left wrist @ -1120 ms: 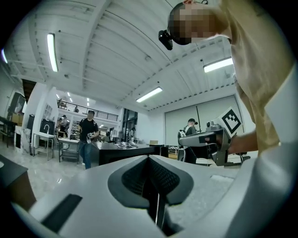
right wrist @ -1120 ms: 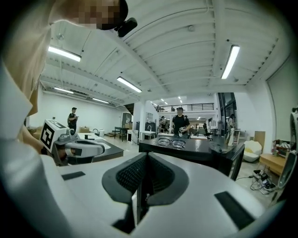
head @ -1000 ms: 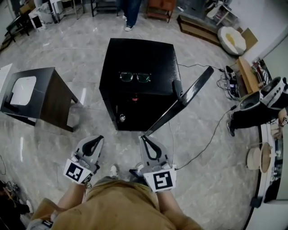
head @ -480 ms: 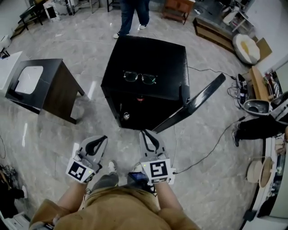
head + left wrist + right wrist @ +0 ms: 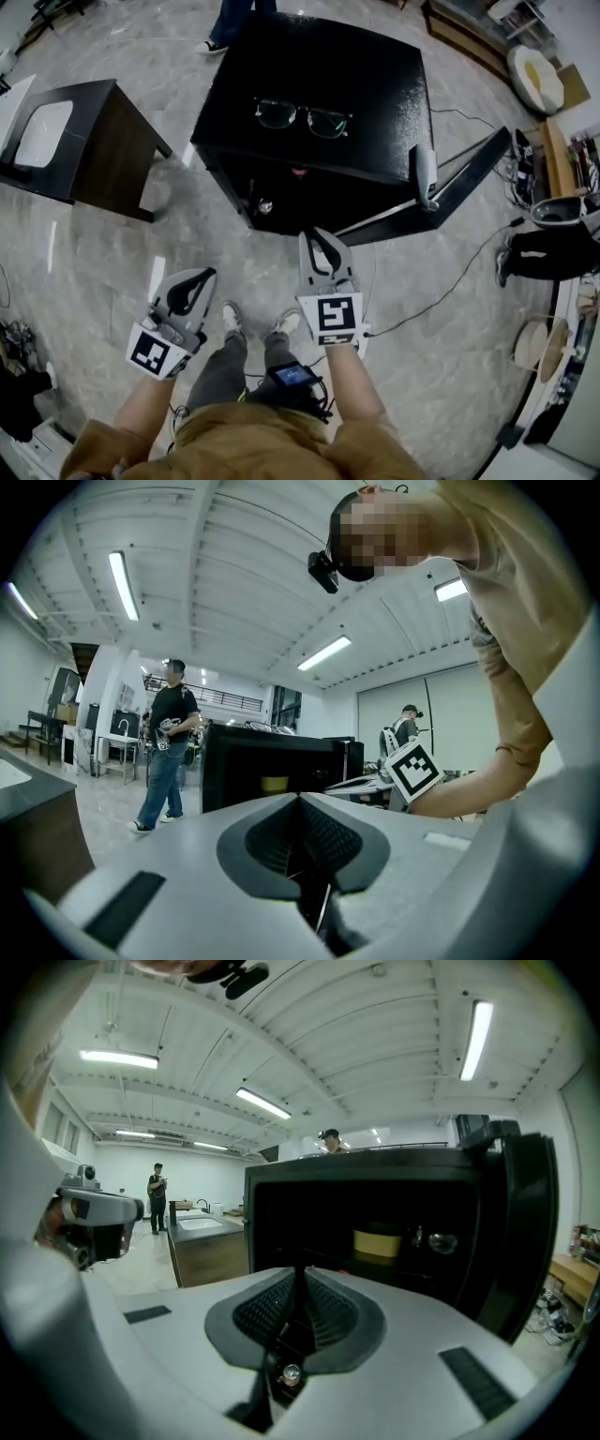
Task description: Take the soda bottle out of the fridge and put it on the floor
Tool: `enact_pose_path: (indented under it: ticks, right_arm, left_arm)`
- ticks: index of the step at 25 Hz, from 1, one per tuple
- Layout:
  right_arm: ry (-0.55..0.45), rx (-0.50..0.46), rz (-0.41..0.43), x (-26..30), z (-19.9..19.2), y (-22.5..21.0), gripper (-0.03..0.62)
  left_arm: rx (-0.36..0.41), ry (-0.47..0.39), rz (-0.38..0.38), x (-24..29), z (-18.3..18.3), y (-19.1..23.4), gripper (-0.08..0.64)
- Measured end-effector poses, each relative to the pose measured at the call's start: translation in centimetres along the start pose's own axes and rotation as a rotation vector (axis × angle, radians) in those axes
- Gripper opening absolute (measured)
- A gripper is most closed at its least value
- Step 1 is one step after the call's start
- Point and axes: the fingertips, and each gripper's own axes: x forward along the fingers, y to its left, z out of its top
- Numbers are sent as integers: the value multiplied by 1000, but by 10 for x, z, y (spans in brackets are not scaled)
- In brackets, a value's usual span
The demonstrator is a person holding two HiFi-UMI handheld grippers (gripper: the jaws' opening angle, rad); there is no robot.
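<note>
So far only the fridge is opened; the jaws of left gripper and right gripper are pressed together, empty.

The person leans forward with both arms stretched out low in front, the left gripper held about level and the right gripper reaching a little further ahead and tipped slightly downward, each with its jaws pressed together and nothing between them.

Inside the dark fridge the yellow item stays mostly hidden; the top edge cuts off a bystander
</note>
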Motion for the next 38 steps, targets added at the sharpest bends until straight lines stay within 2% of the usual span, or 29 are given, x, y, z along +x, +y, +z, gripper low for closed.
enact_pose_path:
  ticks: [6,8,10,13,16,21,26,38]
  right_arm:
    - [7,-35,13,72,-41,-15,6]
    - [15,-37,13,92,-55,-17,33]
    - [22,-43,11,108,-66,-21,89]
    - [18,-47,-1,128,-79,-29,109]
    - [11,-14,-10,147,-89,-40,130]
    - [8,15,-27,183,-104,-59,211]
    - [31,33,-47,208,-119,-72,274]
    - [46,48,-41,249,-141,-77,296]
  left_arm:
    - [-45,24,0,9,-58,21,2]
    - [-65,36,7,8,-78,29,2]
    - [-77,46,10,10,-96,35,2]
    - [-90,47,15,17,-115,42,2]
    - [-101,39,24,24,-126,48,2]
    - [-110,18,38,35,-140,61,2]
    - [-117,33,47,36,-151,68,2]
    - [-116,81,71,26,-167,86,2]
